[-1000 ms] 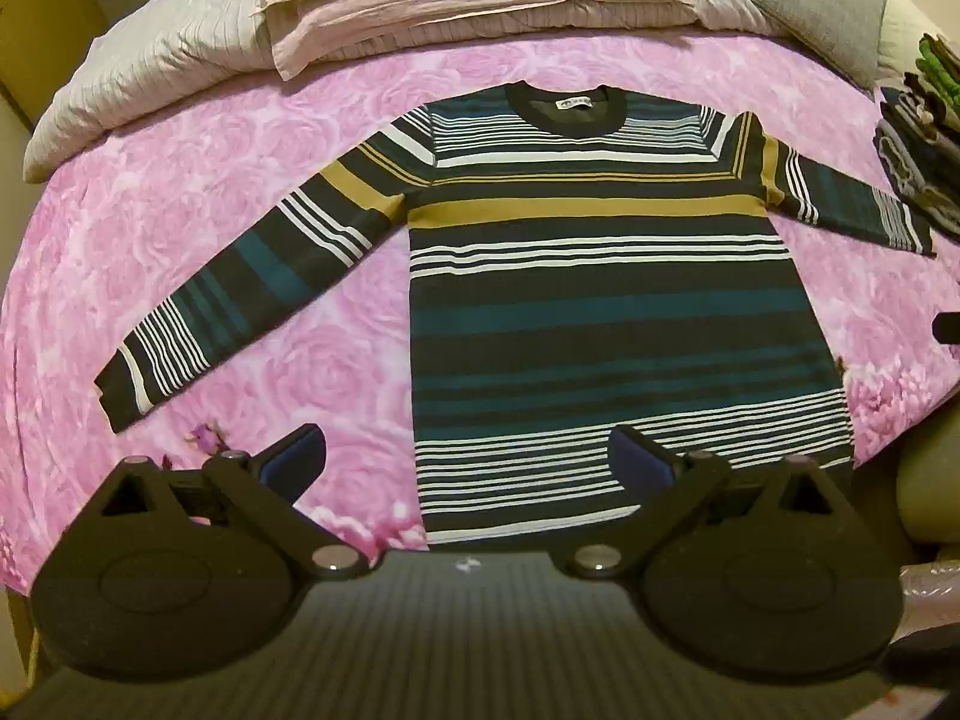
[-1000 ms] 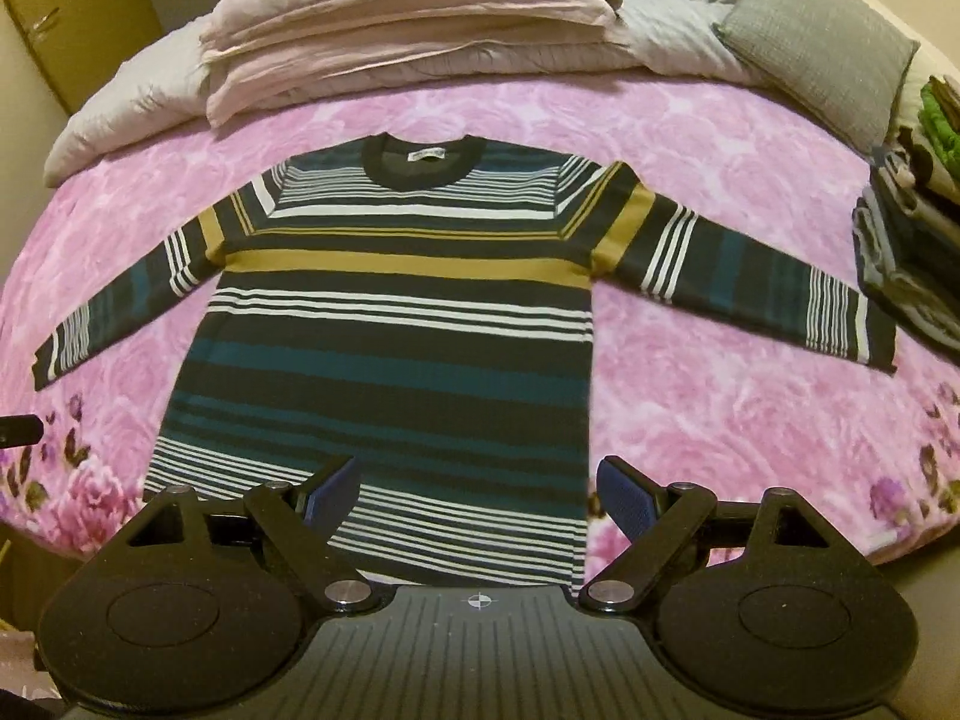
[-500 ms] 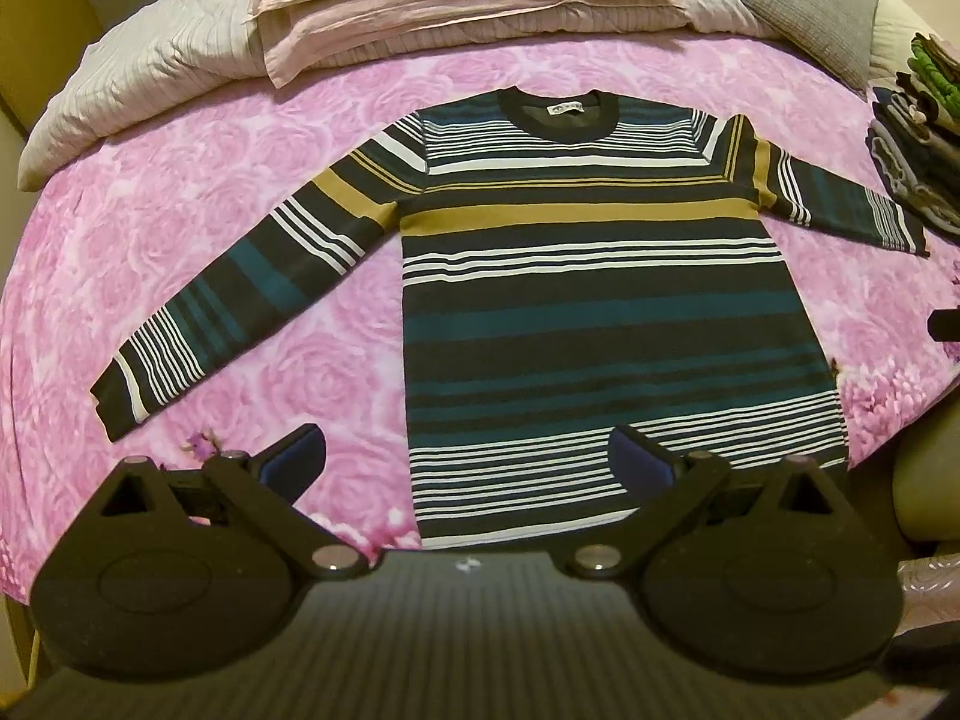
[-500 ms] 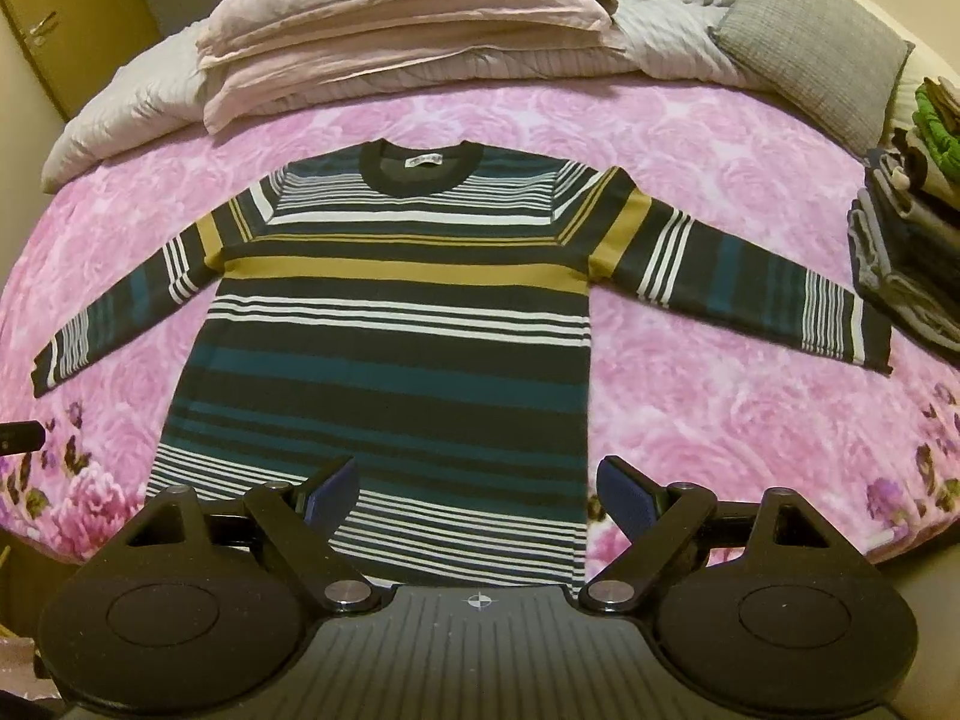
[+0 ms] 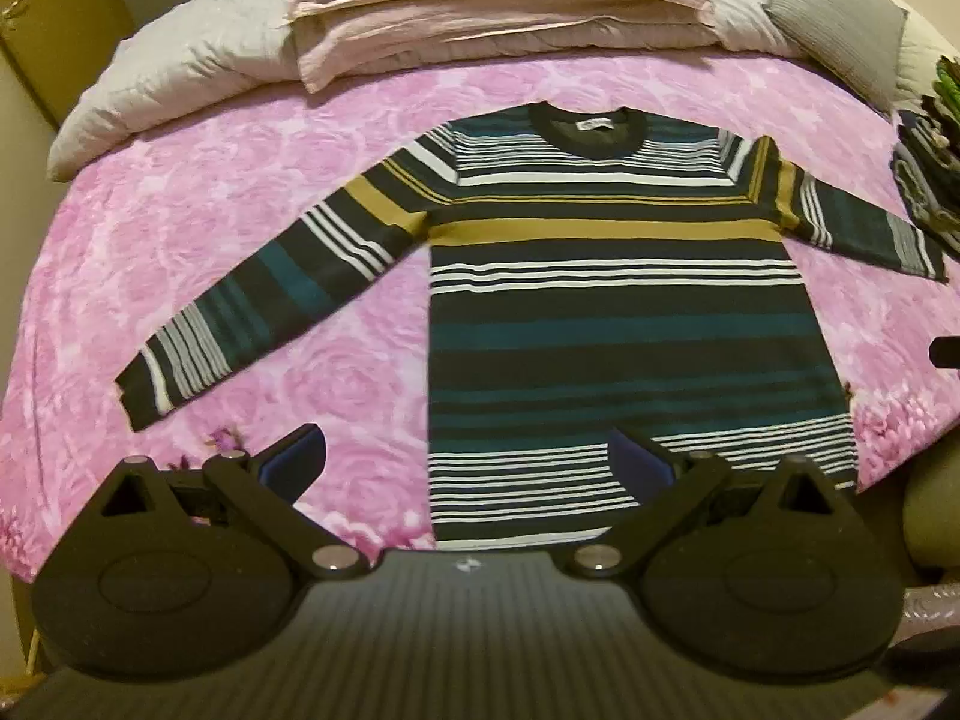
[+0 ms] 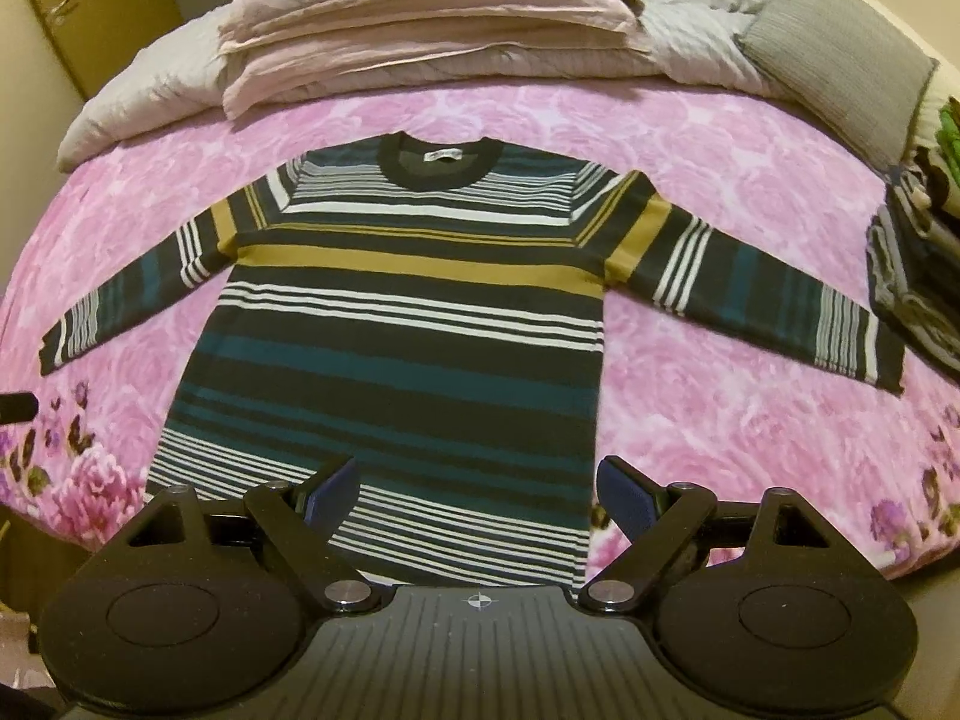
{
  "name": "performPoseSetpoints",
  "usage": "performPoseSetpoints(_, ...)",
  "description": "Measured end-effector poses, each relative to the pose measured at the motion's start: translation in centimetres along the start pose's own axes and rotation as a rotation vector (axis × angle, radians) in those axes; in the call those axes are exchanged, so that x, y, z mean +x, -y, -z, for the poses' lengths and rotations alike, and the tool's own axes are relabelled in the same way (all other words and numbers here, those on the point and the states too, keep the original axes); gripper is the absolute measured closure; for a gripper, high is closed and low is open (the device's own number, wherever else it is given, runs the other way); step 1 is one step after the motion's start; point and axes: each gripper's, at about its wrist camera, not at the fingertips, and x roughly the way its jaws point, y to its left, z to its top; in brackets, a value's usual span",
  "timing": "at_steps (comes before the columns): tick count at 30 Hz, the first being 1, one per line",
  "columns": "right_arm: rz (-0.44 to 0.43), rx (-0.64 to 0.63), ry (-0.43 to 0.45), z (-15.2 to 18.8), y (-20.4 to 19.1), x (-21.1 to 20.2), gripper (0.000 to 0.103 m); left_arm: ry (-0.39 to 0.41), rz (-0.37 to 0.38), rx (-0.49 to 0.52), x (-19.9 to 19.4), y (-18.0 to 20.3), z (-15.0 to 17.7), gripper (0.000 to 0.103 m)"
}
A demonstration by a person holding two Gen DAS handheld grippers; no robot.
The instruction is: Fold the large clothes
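Observation:
A long-sleeved sweater (image 5: 612, 312) (image 6: 414, 330) with black, teal, white and mustard stripes lies flat and face up on a pink rose-patterned bedspread (image 5: 210, 192) (image 6: 720, 396), collar toward the far side, both sleeves spread out. My left gripper (image 5: 465, 459) hovers open over the hem's left corner, nothing between its blue-padded fingers. My right gripper (image 6: 474, 489) hovers open over the hem's right part, holding nothing. Each gripper's tip shows at the edge of the other view.
Folded pale pink bedding (image 5: 492, 12) (image 6: 420, 30) and a white quilt (image 5: 174, 90) are piled at the bed's far side. A grey cushion (image 6: 840, 78) lies at the back right. A stack of folded clothes (image 6: 918, 258) (image 5: 927, 180) sits by the right sleeve's cuff.
Both grippers have drifted slightly; in the left wrist view the sweater sits lower and further right than before. The jaws have stayed open and the sweater has not moved.

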Motion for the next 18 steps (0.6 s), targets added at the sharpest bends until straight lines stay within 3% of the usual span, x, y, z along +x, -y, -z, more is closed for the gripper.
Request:
performPoseSetpoints(9, -0.056, -0.059, -0.009, -1.1, -0.2, 1.6, 0.020, 0.000, -0.070, -0.070, -1.1, -0.7, 0.6, 0.004)
performPoseSetpoints(18, -0.068, -0.096, -0.018, -2.5, -2.1, 3.2, 0.020, -0.013, -0.086, -0.113, -0.5, -3.5, 1.3, 0.004)
